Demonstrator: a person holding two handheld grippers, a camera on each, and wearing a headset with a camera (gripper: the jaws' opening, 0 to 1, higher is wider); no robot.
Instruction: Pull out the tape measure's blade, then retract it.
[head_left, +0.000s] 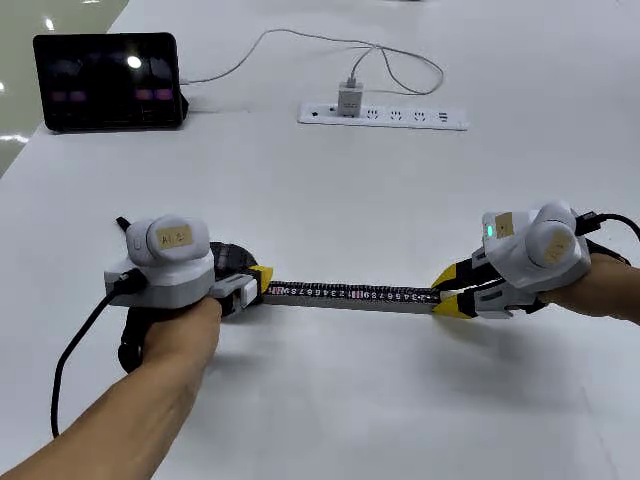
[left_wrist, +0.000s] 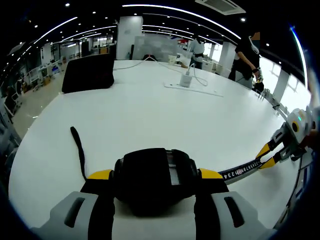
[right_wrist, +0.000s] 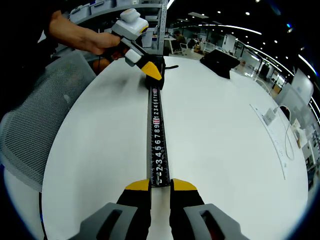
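White bench (head_left: 330, 400) in big open-plan office, rows of ceiling lights overhead. Near edge, L side: left gripper (head_left: 252, 284) clamped on black tape measure case (left_wrist: 154, 177), one yellow-tipped jaw on each flank, case resting on bench. Black strap (left_wrist: 77, 150) trailing from case, loose on bench to its L. Pulled out from case twd R: blade (head_left: 350, 294), black w/ white numerals, straight, on or just above bench, can't tell which. At blade's far end: right gripper (head_left: 448, 292), jaws closed on blade tip, pinching it by both edges, numerals 2-3-4 readable just beyond tips in right gripper view. Left hand (head_left: 180, 335) and right hand (head_left: 605, 290) wrapped round gripper handles, black cord (head_left: 75, 350) off left one. Far side of bench, well apart from work: dark tablet (head_left: 108, 80) propped upright, far L; white power strip (head_left: 383, 114) w/ charger (head_left: 350, 100) plugged in; white cable (head_left: 300, 40) looping from tablet to charger
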